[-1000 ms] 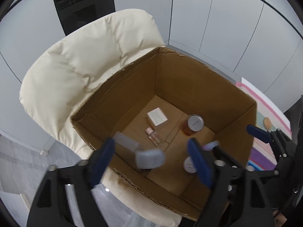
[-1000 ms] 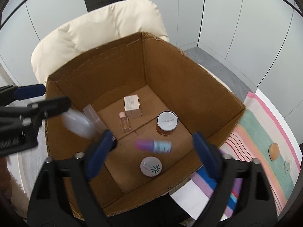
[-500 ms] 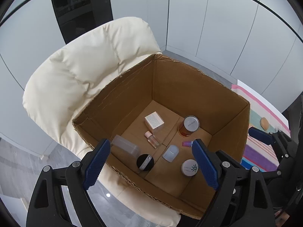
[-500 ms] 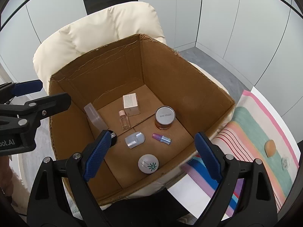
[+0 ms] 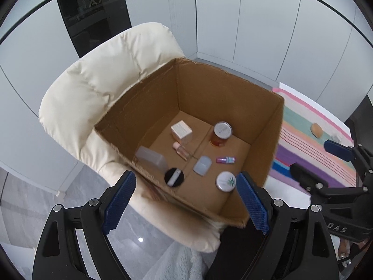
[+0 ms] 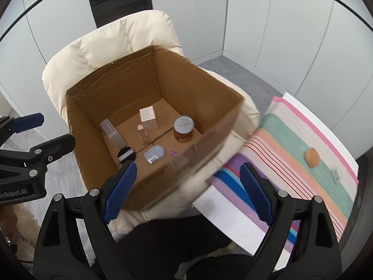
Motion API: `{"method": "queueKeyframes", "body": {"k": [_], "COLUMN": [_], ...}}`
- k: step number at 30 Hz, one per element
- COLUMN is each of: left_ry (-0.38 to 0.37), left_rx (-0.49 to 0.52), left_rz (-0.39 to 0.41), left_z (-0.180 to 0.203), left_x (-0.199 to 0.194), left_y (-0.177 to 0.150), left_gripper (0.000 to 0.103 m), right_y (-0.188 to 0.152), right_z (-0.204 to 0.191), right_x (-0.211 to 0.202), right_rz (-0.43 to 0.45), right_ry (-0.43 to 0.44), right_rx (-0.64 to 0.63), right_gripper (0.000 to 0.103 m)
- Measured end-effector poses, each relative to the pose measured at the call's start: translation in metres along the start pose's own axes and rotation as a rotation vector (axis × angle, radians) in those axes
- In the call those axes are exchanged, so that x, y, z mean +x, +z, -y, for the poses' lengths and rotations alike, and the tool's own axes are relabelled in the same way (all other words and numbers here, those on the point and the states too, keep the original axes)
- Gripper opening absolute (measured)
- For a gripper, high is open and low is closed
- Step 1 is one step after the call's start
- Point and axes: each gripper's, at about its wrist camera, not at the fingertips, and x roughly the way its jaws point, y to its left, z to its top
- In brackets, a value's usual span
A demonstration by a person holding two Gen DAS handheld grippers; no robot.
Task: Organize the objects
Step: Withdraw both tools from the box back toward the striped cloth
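An open cardboard box point(image 5: 144, 98) point(image 6: 98, 86) sits on a cream armchair. In it lie a white carton point(image 5: 181, 129), an amber jar with a silver lid point(image 5: 221, 133), a small pink-capped bottle point(image 5: 181, 149), a grey-blue case point(image 5: 202, 165), a purple tube point(image 5: 225, 159), a round white lid point(image 5: 225, 181), a black compact point(image 5: 174, 177) and a clear case point(image 5: 151, 158). My left gripper point(image 5: 185, 200) is open and empty above the box's near edge. My right gripper point(image 6: 186, 190) is open and empty, over the box's near right corner.
The cream armchair point(image 5: 98, 86) point(image 6: 121, 37) carries the box. A striped cloth point(image 6: 303, 140) point(image 5: 310, 140) lies to the right, with an orange egg-shaped sponge point(image 6: 312, 155) and a small clear object point(image 6: 335, 175) on it. Grey floor and white wall panels surround.
A grey-blue case and a purple tube fell from the grippers into the box and now lie still. Both grippers have pulled back and up; the right one has swung rightward.
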Motion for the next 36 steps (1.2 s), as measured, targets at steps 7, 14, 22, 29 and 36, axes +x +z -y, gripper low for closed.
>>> {"method": "queueKeyframes", "body": {"k": [7,14,22,29,36], "left_ry": [-0.015,-0.052,-0.108,-0.134,-0.216], "left_rx": [0.017,0.077,0.135,0.227,0.334], "left_rz": [0.003,0.035,0.065,0.032,-0.027], "left_z": [0.014,0.053,0.111,0.167,0.231], "left_x": [-0.022,-0.032,-0.023,-0.008,0.001], "left_y": [-0.030,-0.031,-0.027,-0.020,-0.019], "left_gripper": [0.089,0.089,0.090,0.090,0.090], "right_y": [-0.039,-0.062,-0.087,-0.119,-0.163], "right_z": [0.013,0.034,0.097,0.162,0.225], "right_x": [-0.032,-0.050,-0.067,-0.081,-0.094], "right_rz": [-0.002,0.014,0.019,0.024,-0.002], "right_ry": [0.018,0.003,-0.117,-0.203,-0.299], "right_rx": [0.058,0.104,0.204,0.340,0.470], "right_gripper": [0.092,0.092,0.092,0.092,0.092]}}
